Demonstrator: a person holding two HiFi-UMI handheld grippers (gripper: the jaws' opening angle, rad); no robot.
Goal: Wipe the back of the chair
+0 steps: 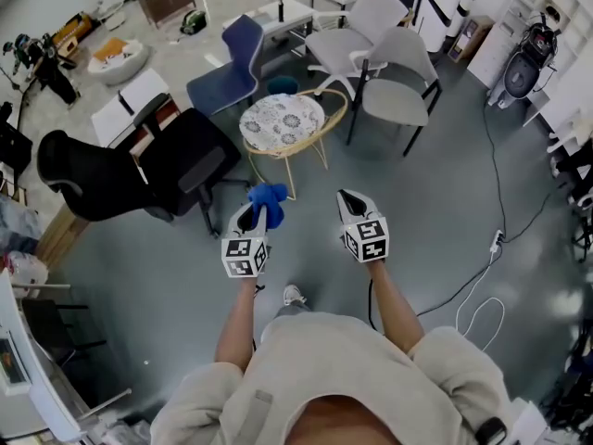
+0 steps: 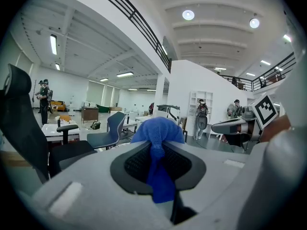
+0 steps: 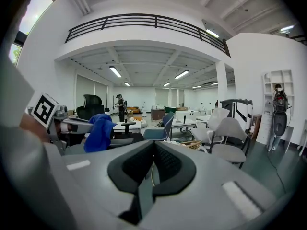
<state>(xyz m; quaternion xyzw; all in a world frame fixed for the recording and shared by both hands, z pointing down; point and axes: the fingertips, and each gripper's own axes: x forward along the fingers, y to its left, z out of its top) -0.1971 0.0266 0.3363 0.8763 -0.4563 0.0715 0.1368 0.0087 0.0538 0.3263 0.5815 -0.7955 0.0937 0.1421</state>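
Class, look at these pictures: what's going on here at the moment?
A person stands in an open office with a gripper in each hand. The left gripper is shut on a blue cloth; the right gripper is shut and empty. The cloth touches neither the black office chair nor the round wicker chair ahead, so no wiping is under way.

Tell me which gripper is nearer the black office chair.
Left. The left gripper, shut on the blue cloth, is just right of the black office chair in the head view; the right gripper sits farther right, beyond it.
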